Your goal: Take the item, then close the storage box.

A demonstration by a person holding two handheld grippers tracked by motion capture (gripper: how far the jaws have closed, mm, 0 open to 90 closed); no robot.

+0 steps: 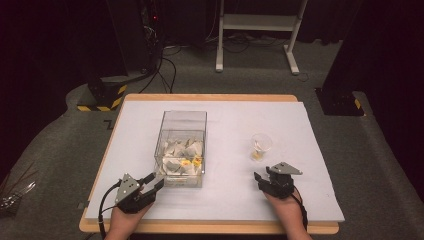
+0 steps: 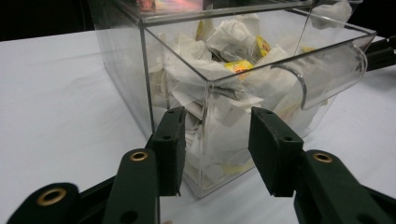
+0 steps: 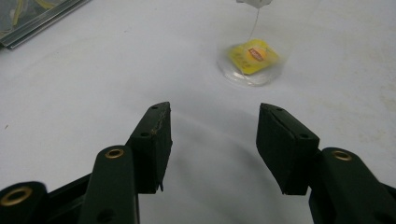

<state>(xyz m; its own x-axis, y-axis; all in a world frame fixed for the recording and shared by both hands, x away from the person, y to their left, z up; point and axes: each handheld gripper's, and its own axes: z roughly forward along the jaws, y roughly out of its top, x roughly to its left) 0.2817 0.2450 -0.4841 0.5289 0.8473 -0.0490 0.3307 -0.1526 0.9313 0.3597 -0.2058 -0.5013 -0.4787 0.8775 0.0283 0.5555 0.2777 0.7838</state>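
Note:
A clear plastic box [image 1: 182,117] stands mid-table, holding several white tea bags [image 1: 182,155] with yellow tags. My left gripper [image 1: 156,181] sits at the box's near left corner. In the left gripper view that corner of the box [image 2: 121,70] lies between the jaws of the left gripper [image 2: 218,114], with gaps beside the pads, and the tea bags [image 2: 233,37] show through the wall. A small clear cup [image 1: 261,146] stands to the right with a tea bag in it. My right gripper [image 1: 262,175] rests just short of it, open and holding nothing. In the right gripper view the cup [image 3: 252,58] with its yellow tag lies ahead of the right gripper [image 3: 212,109].
A white sheet [image 1: 230,200] covers the wooden table [image 1: 210,228]. Bare sheet lies between box and cup. Beyond the far edge stand a yellow-and-black striped base [image 1: 102,95] with cables and a white frame [image 1: 257,30] on the floor.

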